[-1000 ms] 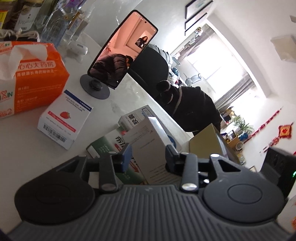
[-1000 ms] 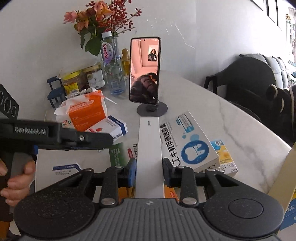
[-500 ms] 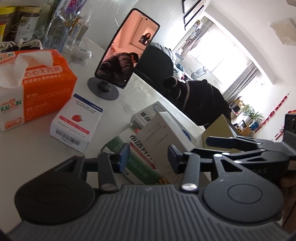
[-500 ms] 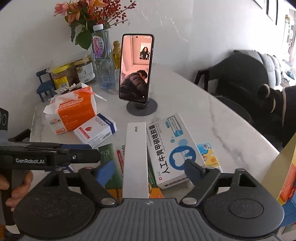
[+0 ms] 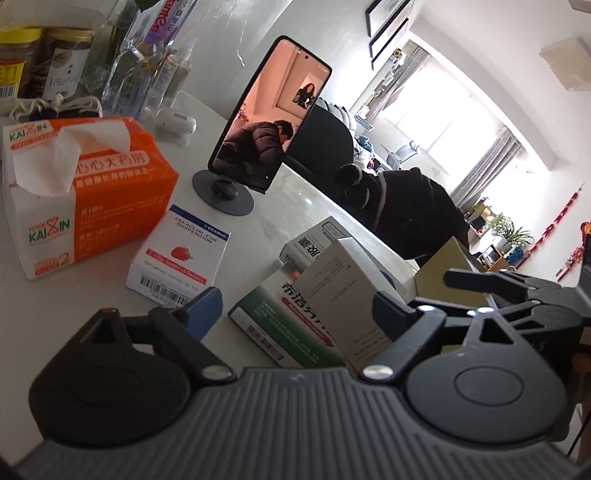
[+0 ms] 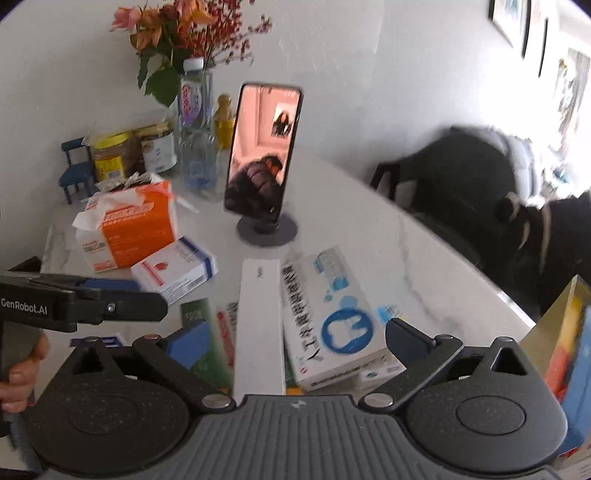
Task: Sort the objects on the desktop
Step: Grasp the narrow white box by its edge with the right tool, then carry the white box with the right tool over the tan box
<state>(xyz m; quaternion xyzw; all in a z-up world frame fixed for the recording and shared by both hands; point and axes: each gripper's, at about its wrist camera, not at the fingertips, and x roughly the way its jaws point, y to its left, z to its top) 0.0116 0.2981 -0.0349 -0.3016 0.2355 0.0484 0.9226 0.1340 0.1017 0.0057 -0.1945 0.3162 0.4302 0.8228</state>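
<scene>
Both hand-held grippers stand spread wide, their jaws having just been opening. Between the fingers of the right hand-held gripper (image 6: 295, 338) a long white box (image 6: 258, 325) lies on edge, touched by neither pad. That box also sits between the fingers of the left hand-held gripper (image 5: 295, 306), again free of both pads. It rests on a green box (image 5: 280, 325) and leans beside a white-and-blue box (image 6: 332, 317) on the bench (image 6: 369, 229). Further out sit a small white box with a strawberry (image 5: 181, 258), an orange tissue pack (image 5: 92, 192), and a phone on a round stand (image 6: 264, 155). Behind them stand jars (image 6: 110, 155), a water bottle (image 6: 195, 125) and flowers (image 6: 177, 29).
</scene>
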